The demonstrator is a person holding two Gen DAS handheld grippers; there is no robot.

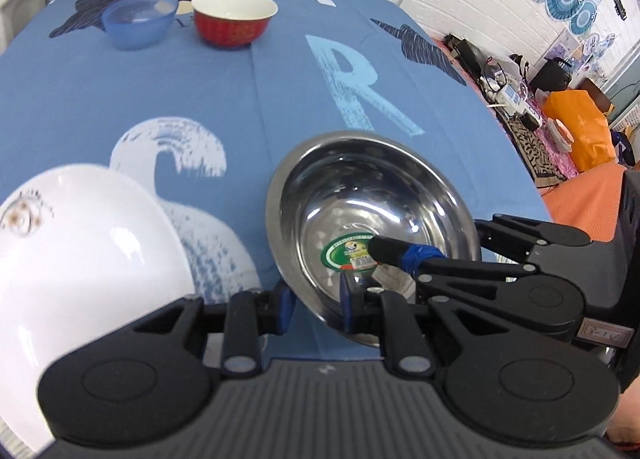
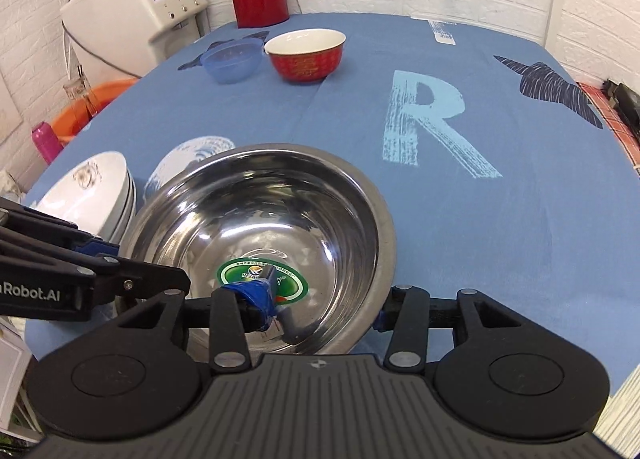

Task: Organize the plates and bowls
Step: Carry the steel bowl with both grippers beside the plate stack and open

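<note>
A shiny steel bowl [image 2: 264, 243] with a round green sticker inside sits tilted near the table's front edge. Just left of it stands a stack of white bowls [image 2: 96, 195]. Far back, a translucent blue bowl [image 2: 231, 61] and a red bowl [image 2: 306, 55] stand upright, side by side.

Steel bowl [image 2: 260, 235] near front of tabletop [image 2: 500, 219]; plate stack [image 2: 96, 195] just left; two bowls [image 2: 306, 55] far back, side by side.

Steel bowl [image 2: 260, 243]: polished metal, mirror-glossy, paper label at base. White bowls [image 2: 92, 195]: glazed ceramic. Red bowl [image 2: 306, 55]: glossy glaze. Blue bowl [image 2: 230, 61]: translucent plastic. Counter cloth [image 2: 500, 239]: matt woven fabric.
</note>
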